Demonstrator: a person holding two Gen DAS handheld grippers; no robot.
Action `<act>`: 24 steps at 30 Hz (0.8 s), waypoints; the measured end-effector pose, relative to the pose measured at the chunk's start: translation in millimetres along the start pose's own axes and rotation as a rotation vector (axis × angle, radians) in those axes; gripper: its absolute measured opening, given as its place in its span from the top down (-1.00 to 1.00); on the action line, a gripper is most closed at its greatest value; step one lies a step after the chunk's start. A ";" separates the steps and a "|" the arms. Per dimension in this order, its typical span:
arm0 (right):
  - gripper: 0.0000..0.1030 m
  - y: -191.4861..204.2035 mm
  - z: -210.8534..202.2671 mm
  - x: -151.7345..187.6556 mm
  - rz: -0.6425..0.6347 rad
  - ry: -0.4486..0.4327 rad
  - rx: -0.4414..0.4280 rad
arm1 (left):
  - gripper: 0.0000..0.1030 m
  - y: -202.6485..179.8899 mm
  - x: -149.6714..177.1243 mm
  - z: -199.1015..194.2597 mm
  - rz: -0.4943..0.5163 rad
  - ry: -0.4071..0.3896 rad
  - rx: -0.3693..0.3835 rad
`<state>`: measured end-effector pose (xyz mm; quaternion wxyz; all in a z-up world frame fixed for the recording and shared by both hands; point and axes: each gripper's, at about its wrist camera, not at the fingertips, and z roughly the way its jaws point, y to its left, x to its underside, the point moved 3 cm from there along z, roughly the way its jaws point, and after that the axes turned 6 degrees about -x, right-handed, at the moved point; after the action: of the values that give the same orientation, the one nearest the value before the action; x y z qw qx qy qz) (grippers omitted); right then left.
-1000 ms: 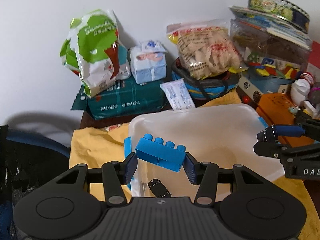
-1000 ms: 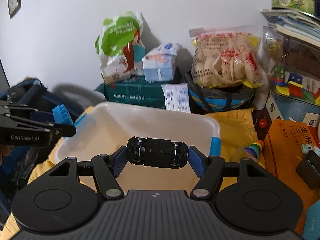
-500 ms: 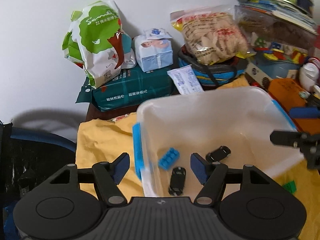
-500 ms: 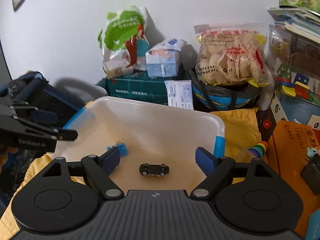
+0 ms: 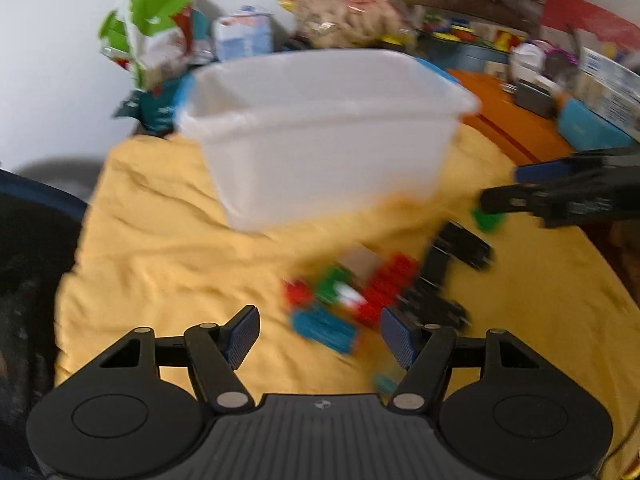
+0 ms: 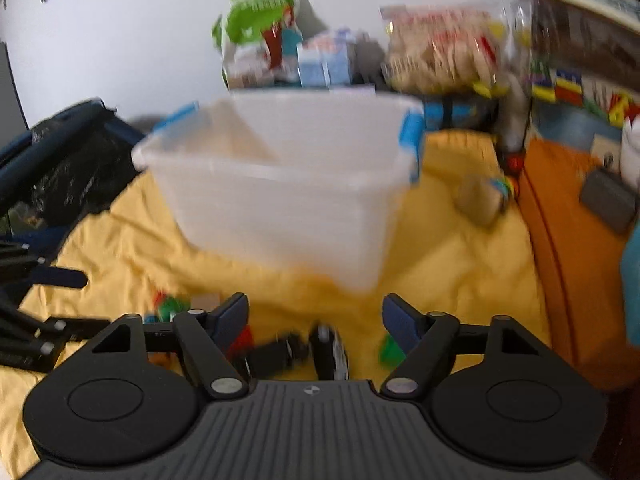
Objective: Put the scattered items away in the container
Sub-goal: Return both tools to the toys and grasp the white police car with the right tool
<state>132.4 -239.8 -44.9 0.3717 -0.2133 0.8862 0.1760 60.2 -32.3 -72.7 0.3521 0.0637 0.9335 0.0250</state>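
Note:
The clear plastic container (image 5: 320, 136) with blue clips stands on the yellow cloth (image 5: 168, 248); it also shows in the right wrist view (image 6: 280, 200). My left gripper (image 5: 318, 336) is open and empty, low over a blurred pile of red bricks (image 5: 384, 284), green bricks (image 5: 332, 280), a blue brick (image 5: 324, 328) and black toy cars (image 5: 460, 244). My right gripper (image 6: 316, 320) is open and empty above black toy cars (image 6: 304, 350) and a green brick (image 6: 390, 350). The right gripper's side shows in the left wrist view (image 5: 560, 196).
Snack bags (image 6: 260, 36), a tissue pack (image 6: 324, 60), boxes and books crowd the back by the wall. An orange box (image 6: 568, 264) lies right of the cloth. A dark bag (image 6: 60, 168) sits at the left. Both views are motion-blurred.
Both grippers have pulled back from over the container and dropped low toward the loose toys on the cloth in front of it. Both stay open after dropping the blue brick and the car inside.

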 end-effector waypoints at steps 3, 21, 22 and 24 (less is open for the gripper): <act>-0.33 -2.8 7.3 14.5 0.011 0.035 -0.001 | -0.35 -18.1 12.8 4.7 0.045 0.014 0.014; -0.22 -4.7 42.8 43.1 -0.024 0.099 0.027 | 0.26 -48.5 35.6 42.8 0.078 0.077 0.024; -0.22 -4.9 45.0 43.1 -0.029 0.101 0.026 | 0.26 -48.3 34.7 43.3 0.080 0.077 0.025; -0.19 -5.5 49.9 42.7 -0.038 0.106 0.025 | 0.26 -49.2 33.6 44.5 0.086 0.074 0.024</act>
<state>137.3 -231.5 -110.1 0.3300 -0.2343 0.9027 0.1461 59.7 -76.4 -132.6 0.3150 0.1068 0.9425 0.0312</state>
